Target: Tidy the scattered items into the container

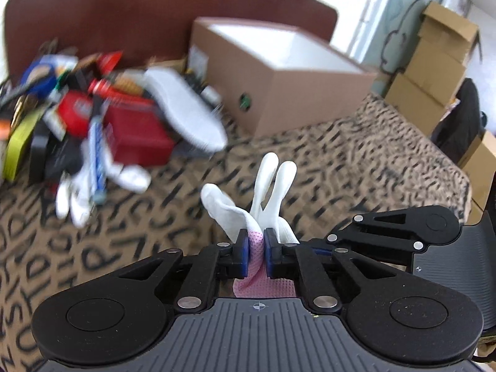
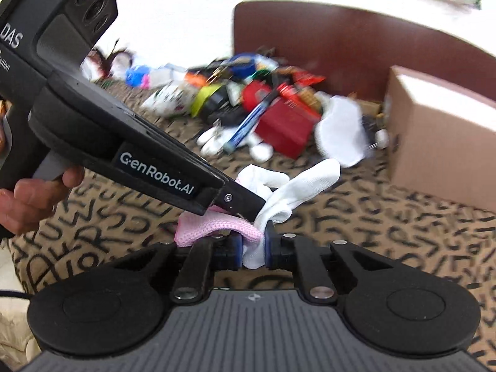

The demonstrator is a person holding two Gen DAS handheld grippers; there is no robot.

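Both grippers hold one white and pink glove above the patterned cloth. My left gripper is shut on the pink cuff of the glove, whose white fingers stick up past the pads. My right gripper is shut on the white part of the glove; the pink cuff lies to its left. The left gripper's body crosses the right wrist view from the upper left and its tip meets the glove. An open brown cardboard box stands beyond, also in the right wrist view.
A pile of scattered items lies left of the box: a red box, a white insole, a blue pen, yellow and black things. A brown headboard is behind. Stacked cartons stand at right.
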